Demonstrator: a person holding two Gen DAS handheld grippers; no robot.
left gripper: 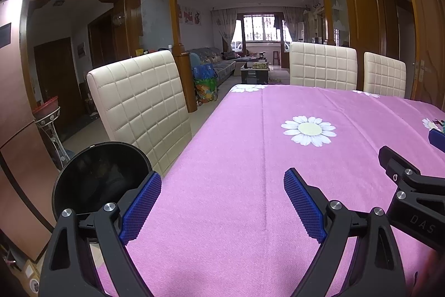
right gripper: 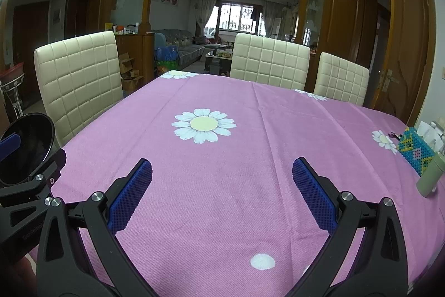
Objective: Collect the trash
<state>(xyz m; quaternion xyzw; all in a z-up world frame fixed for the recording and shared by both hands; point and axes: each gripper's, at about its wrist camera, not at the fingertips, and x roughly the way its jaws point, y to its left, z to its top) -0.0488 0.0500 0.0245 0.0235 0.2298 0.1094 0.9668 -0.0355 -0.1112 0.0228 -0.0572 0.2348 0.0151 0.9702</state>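
My left gripper [left gripper: 222, 176] is open low over the pink daisy tablecloth [left gripper: 250, 135], with nothing between its blue pads. My right gripper [right gripper: 222, 164] is also open and empty above the same tablecloth [right gripper: 250, 130]. A round black bin [left gripper: 97, 180] stands off the table's left edge, just beyond the left finger; the right wrist view shows the bin [right gripper: 25, 149] at far left behind the left gripper's body. I see no loose trash on the cloth in either view. Part of the right gripper's black finger [left gripper: 395, 160] shows at the right of the left wrist view.
Cream quilted chairs [right gripper: 78, 80] [right gripper: 269, 60] [right gripper: 342, 77] line the left and far sides of the table. At the table's right edge sit a blue beaded box [right gripper: 415, 152], a pale green cylinder [right gripper: 429, 174] and white items. A wooden door [right gripper: 400, 32] stands open at right.
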